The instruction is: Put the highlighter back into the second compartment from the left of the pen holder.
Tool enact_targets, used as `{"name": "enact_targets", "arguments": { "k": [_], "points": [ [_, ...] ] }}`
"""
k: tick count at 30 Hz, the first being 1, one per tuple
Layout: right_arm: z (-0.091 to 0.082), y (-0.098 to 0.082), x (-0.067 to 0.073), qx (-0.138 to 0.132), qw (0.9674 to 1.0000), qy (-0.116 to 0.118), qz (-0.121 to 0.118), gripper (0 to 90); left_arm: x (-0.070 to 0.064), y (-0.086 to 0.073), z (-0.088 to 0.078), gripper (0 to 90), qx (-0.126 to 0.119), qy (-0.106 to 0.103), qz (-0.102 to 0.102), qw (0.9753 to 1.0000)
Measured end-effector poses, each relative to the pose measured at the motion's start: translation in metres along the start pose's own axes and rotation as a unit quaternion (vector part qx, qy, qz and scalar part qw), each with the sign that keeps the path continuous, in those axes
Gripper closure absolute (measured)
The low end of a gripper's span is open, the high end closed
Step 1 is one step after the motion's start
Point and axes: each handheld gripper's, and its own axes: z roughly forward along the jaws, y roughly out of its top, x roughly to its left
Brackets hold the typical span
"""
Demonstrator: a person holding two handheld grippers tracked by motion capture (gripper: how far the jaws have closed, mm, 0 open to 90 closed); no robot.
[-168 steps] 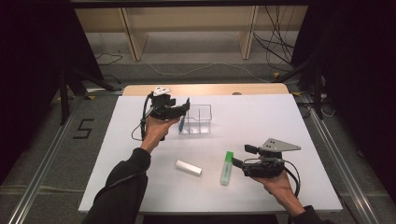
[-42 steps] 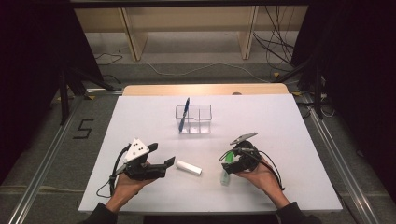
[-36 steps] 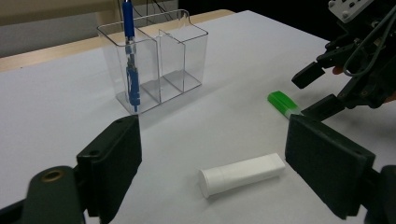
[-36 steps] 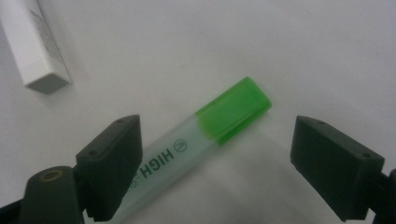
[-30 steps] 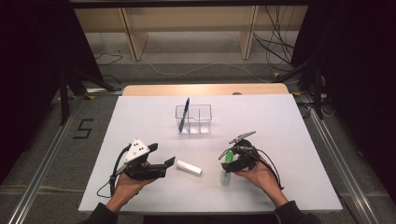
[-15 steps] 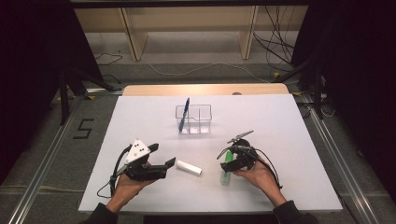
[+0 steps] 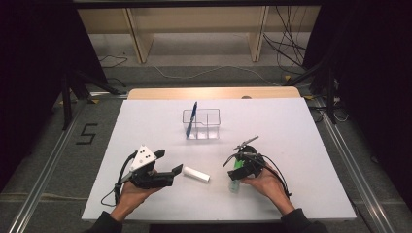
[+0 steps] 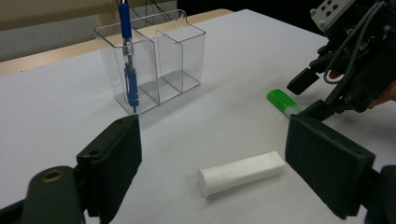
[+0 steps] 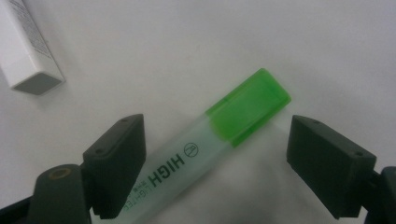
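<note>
Jaws of the right gripper (image 9: 212, 158) are spread wide around a translucent highlighter with a green cap (image 9: 205, 144), which lies flat on the counter and crosses the gap at a slant from lower left to upper right; whether the left jaw touches its barrel cannot be told, and the right jaw stands clear of the cap. In the high view this highlighter (image 7: 236, 171) is found at lower centre-right, under the right gripper (image 7: 239, 164). The left gripper (image 8: 210, 154) is likewise held released, with a white cylindrical tube (image 8: 241, 172) lying just beyond it. A white counter (image 7: 301, 145) is seen, bordered by a wooden strip at its far edge, with grey floor and dark surroundings. One clear plastic organiser with three compartments (image 7: 208, 121) stands at upper centre; one blue pen (image 7: 192, 119) is propped in its left compartment.
</note>
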Motion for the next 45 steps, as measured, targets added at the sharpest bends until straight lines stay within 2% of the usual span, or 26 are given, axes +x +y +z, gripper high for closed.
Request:
{"name": "enact_targets", "arguments": {
  "k": [16, 21, 26, 33, 40, 45],
  "points": [
    [0.005, 0.003, 0.005, 0.032, 0.9994, 0.004, -0.010, 24.7, -0.001, 0.000, 0.000, 18.3, -0.003, -0.005, 0.002, 1.0000],
    [0.005, 0.005, 0.005, 0.042, 0.9990, 0.001, -0.015, 29.4, -0.002, 0.000, 0.000, 18.3, -0.003, -0.006, 0.002, 1.0000],
    [0.003, 0.007, 0.001, 0.052, 0.9984, -0.003, -0.023, 37.7, -0.002, 0.000, 0.000, 18.3, -0.002, -0.006, 0.003, 1.0000],
    [0.002, 0.014, -0.006, 0.079, 0.9965, 0.010, -0.025, 48.3, -0.002, 0.000, 0.000, 18.3, -0.001, -0.008, 0.005, 1.0000],
    [0.003, 0.021, -0.005, 0.104, 0.9938, -0.001, -0.040, 52.7, -0.001, 0.000, 0.001, 18.3, 0.002, -0.009, 0.008, 0.9999],
    [0.005, 0.026, -0.005, 0.121, 0.9919, -0.003, -0.041, 54.3, -0.001, 0.000, 0.001, 18.3, 0.002, -0.008, 0.009, 0.9999]
  ]
}}
